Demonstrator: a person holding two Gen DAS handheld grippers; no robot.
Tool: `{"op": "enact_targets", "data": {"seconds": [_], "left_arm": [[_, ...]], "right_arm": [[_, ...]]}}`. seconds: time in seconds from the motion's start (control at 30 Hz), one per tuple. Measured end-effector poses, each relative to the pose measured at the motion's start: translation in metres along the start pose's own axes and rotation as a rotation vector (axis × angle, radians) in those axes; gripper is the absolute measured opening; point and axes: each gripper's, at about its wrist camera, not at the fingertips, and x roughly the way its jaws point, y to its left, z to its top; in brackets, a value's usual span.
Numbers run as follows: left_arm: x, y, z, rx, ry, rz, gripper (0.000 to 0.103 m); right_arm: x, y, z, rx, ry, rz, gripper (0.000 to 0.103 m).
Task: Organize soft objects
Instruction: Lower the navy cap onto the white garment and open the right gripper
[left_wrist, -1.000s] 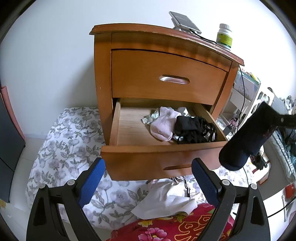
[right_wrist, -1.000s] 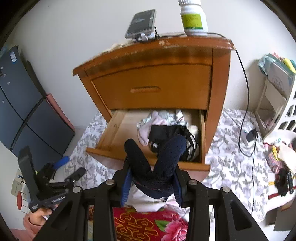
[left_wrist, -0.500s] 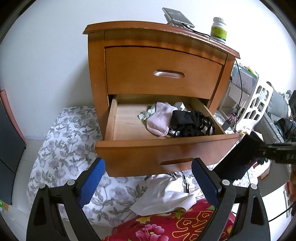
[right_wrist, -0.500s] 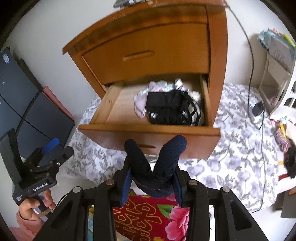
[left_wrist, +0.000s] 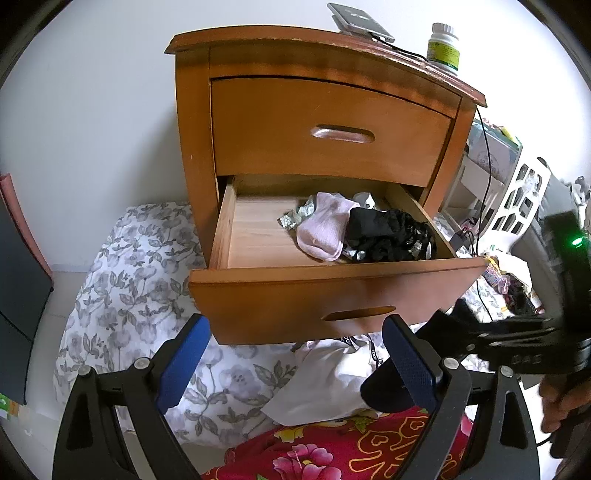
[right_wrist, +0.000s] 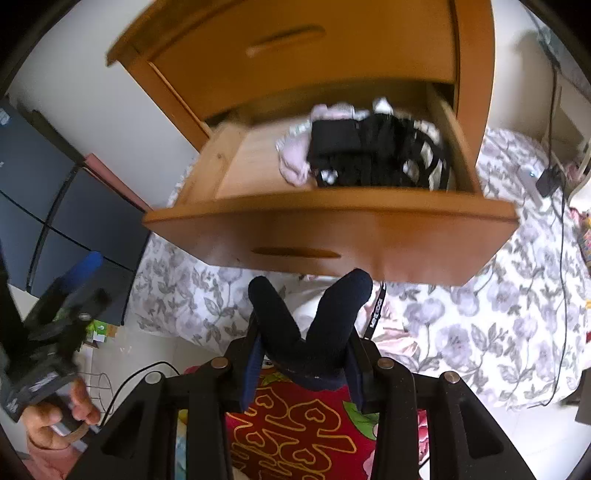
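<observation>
Almost no text is readable — the green label on the pill bottle (left_wrist: 443, 51) is too small, and the lettering on the black lanyard (right_wrist: 376, 314) is too blurred.

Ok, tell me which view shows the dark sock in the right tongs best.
The right wrist view: the dark sock sits centred, folded between the right tongs. The left wrist view shows only its rounded end, partly hidden behind a left finger.

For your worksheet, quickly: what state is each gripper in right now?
Left gripper: open, nothing between its fingers.
Right gripper: closed on a dark navy sock.
</observation>
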Motion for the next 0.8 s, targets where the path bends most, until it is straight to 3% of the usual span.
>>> {"op": "enact_targets", "data": {"seconds": [0.33, 0.57, 0.63, 0.67, 0.8], "left_arm": [[0.006, 0.002, -0.002, 0.0, 0.017, -0.002, 0.095], [0.012, 0.004, -0.004, -0.004, 0.034, 0.001, 0.095], [0.013, 0.003, -0.004, -0.001, 0.036, 0.0, 0.095], [0.014, 0.003, -0.004, 0.001, 0.038, 0.0, 0.095], [0.015, 0.003, -0.004, 0.004, 0.043, -0.001, 0.095]], "right_arm": [[0.063, -0.024, -0.001, 0.09, 0.125, -0.047, 0.041], [0.076, -0.034, -0.002, 0.114, 0.149, -0.086, 0.042], [0.076, -0.036, -0.002, 0.114, 0.154, -0.097, 0.051], [0.076, -0.036, -0.002, 0.114, 0.153, -0.101, 0.061], [0.073, -0.038, -0.001, 0.104, 0.142, -0.123, 0.063]]}}
